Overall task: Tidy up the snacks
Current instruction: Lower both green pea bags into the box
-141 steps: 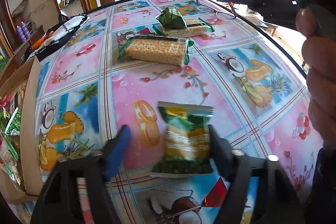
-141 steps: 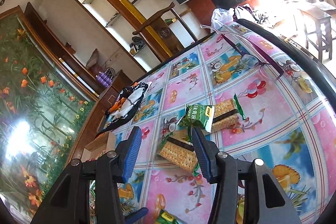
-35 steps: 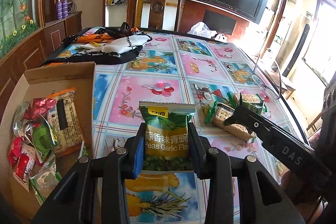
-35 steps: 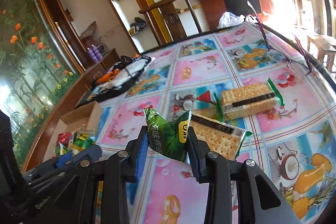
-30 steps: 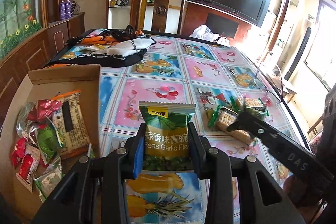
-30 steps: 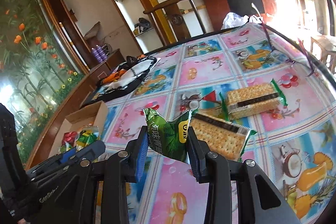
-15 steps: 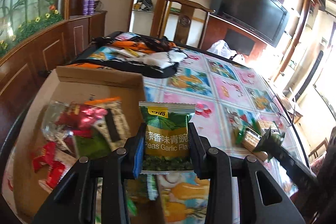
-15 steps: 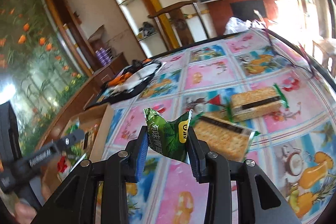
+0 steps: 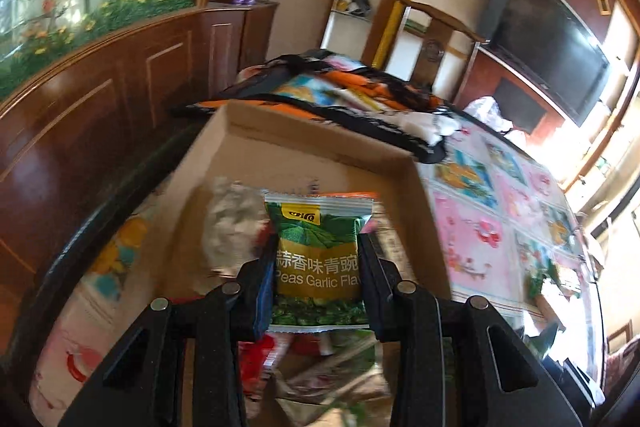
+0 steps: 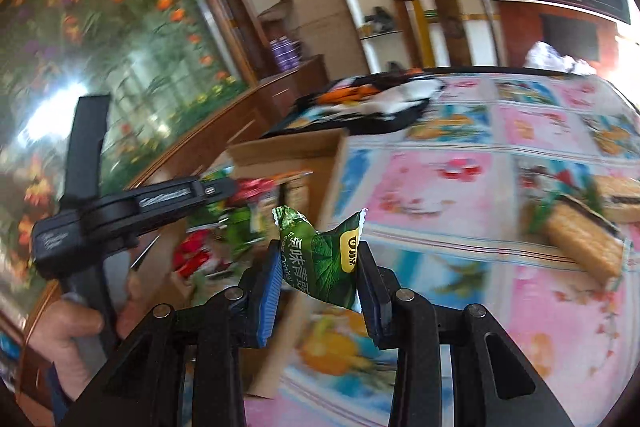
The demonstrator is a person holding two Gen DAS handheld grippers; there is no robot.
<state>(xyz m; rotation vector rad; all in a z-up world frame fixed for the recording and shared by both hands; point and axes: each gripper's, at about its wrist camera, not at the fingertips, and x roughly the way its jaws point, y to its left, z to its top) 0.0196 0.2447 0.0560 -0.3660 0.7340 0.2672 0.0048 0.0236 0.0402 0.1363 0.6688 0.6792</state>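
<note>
Your left hand-held gripper (image 9: 318, 277) is clenched on a green pea packet (image 9: 318, 259), label facing the camera, upright between the pads and held in the air above the cardboard box (image 9: 320, 147). Your right hand-held gripper (image 10: 318, 273) grips a second green pea packet (image 10: 320, 259), crumpled and twisted sideways between the pads; it hangs over the bench (image 10: 440, 179) just beside the box's (image 10: 288, 147) near corner. In the right wrist view your left hand (image 10: 68, 339) shows at lower left, wrapped round the handle of the left hand-held gripper (image 10: 216, 190), whose tip is over the box. The box sits at the bench edge next to the wooden cabinet (image 9: 100, 99); inside is a loose pile of wrapped snacks (image 9: 232, 227), red, green and clear wrappers, too blurred to tell apart. Two cracker packs (image 10: 580, 243) lie on the patterned cloth at far right, well apart from the box, one overlapping the other.
</note>
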